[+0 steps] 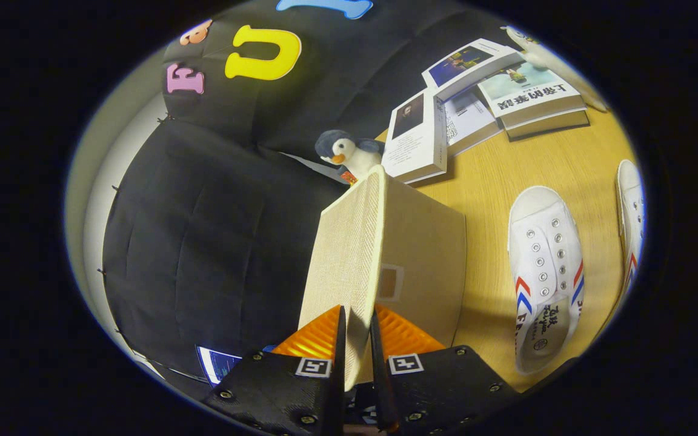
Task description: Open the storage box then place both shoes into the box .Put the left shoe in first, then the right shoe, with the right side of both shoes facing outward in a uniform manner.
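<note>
My gripper (358,339) is shut on the near edge of the beige fabric lid (343,260) of the storage box (425,266), both fingers pressing on the thin lid, which stands lifted and tilted up ahead of the fingers. The box body sits on the wooden table (494,181), to the right of the lid. A white canvas shoe (544,266) with red and blue stripes lies on the table right of the box, toe pointing away. A second white shoe (631,224) lies farther right, partly cut off.
A plush penguin (346,151) stands just beyond the box's far corner. Several books (476,103) lie spread on the table beyond it. The black booth wall (203,230) hangs close on the left of the box.
</note>
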Demonstrator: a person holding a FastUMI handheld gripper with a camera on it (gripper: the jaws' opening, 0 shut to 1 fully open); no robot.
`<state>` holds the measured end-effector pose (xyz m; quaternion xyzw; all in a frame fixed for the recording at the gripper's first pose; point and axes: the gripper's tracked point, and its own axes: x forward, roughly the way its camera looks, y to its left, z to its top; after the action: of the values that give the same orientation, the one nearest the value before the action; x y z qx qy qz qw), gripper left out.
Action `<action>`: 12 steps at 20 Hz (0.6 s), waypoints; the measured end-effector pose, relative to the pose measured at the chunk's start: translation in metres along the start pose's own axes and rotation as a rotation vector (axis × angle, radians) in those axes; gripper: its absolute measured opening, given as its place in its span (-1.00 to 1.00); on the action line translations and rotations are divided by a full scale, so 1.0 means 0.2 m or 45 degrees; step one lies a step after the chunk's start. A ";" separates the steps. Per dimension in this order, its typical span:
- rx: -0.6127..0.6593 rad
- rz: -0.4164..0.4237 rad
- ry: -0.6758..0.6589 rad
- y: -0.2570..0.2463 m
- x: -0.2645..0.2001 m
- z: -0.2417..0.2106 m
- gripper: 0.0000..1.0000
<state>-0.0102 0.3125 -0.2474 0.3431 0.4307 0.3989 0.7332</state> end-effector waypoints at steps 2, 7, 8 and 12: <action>-0.030 0.030 -0.010 0.07 -0.02 0.01 -0.60; -0.134 0.124 -0.026 0.36 -0.04 0.07 -0.60; -0.167 0.143 -0.023 0.42 -0.04 0.08 -0.60; -0.278 0.226 -0.006 0.68 0.03 0.11 -0.59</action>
<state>-0.0271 0.3759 -0.1256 0.2991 0.3510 0.5059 0.7290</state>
